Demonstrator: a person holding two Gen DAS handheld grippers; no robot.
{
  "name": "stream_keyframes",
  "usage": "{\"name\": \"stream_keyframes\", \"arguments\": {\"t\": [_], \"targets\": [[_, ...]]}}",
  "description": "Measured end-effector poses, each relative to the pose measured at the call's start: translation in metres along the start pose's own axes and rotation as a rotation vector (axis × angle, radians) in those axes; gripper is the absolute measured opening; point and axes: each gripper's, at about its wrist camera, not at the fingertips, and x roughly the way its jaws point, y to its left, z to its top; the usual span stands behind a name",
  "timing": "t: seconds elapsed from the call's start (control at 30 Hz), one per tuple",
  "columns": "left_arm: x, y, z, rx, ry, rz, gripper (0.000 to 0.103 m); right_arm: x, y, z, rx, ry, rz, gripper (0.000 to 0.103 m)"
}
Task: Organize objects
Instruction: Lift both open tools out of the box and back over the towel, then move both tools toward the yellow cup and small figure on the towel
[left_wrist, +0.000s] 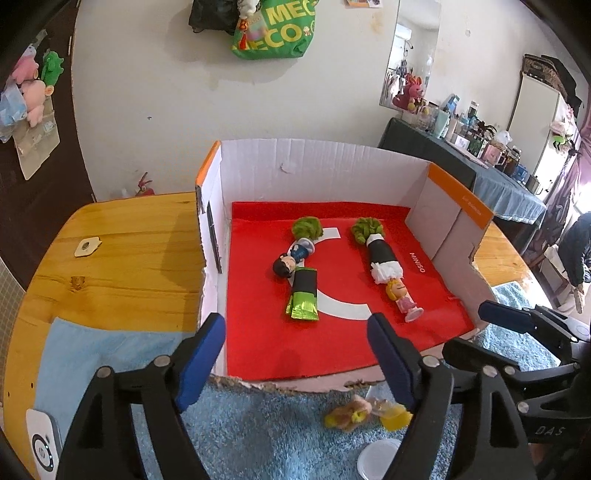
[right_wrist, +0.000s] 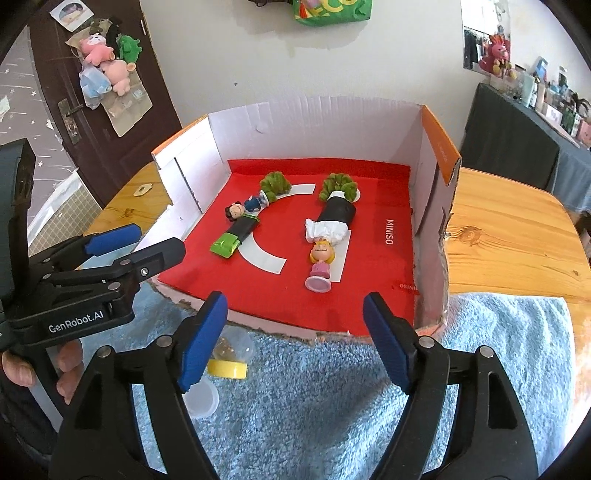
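Both grippers, left (left_wrist: 295, 354) and right (right_wrist: 293, 332), hover with jaws spread and nothing between them, just short of the cardboard box's (left_wrist: 325, 162) torn near edge. Loose on the blue towel (right_wrist: 332, 387) outside that edge: a yellow-lidded capsule (right_wrist: 231, 356) and a white cup (right_wrist: 201, 400), both toward the box's left corner. I judge the capsule comes next. It lies below and left of my right jaws, under my left ones, so the left is nearer. Its long axis I cannot tell.

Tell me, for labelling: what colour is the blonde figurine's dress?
Pink; the blonde figurine shows best in the right wrist view.
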Motion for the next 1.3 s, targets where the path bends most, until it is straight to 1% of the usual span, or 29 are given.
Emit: {"name": "stream_keyframes", "arguments": {"t": [0.07, 0.17, 0.27, 0.4, 0.53, 0.83, 1.3], "targets": [[-0.003, -0.001, -0.002, 0.000, -0.004, 0.004, 0.087, -0.004, 0.002, -0.002, -0.003, -0.006, -0.002, 0.079], [-0.008, -0.002, -0.004, 0.003, -0.012, 0.014, 0.090, -0.007, 0.004, -0.004, -0.006, -0.008, -0.002, 0.080], [-0.012, -0.002, -0.007, -0.004, -0.015, 0.024, 0.097, -0.011, 0.007, -0.007, -0.011, -0.012, -0.005, 0.080], [-0.017, 0.000, -0.012, -0.011, -0.020, 0.027, 0.097, -0.017, 0.010, -0.013, -0.013, -0.015, -0.006, 0.080], [-0.022, 0.001, -0.017, -0.017, -0.018, 0.031, 0.099, -0.020, 0.011, -0.016, -0.014, -0.016, -0.006, 0.083], [-0.029, 0.000, -0.030, -0.011, -0.017, 0.029, 0.099, -0.027, 0.019, -0.033, -0.019, -0.013, -0.007, 0.083], [-0.024, -0.002, -0.055, 0.005, 0.017, 0.023, 0.099, -0.023, 0.021, -0.055, -0.016, 0.017, -0.010, 0.083]]}}
